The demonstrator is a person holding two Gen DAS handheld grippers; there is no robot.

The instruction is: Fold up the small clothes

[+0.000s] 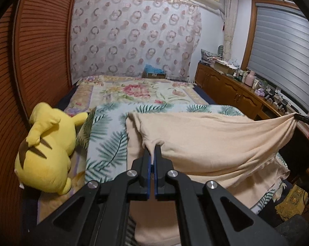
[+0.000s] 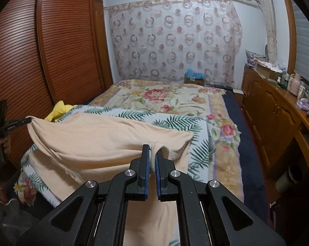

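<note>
my jaws are pinched on cloth, the left gripper (image 1: 152, 149) and right gripper (image 2: 153, 153) each clamping an edge of the beige garment (image 1: 205, 139), lifted over the palm-print blanket (image 1: 107, 143) at 12 o'clock, folding barely begun, i judge.

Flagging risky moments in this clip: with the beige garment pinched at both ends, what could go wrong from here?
1. Left gripper and right gripper each pinch only a small bunch of the beige garment; a pull could slip it free.
2. The cloth sags unevenly, so the fold may land crooked on the fern-print blanket.
</note>
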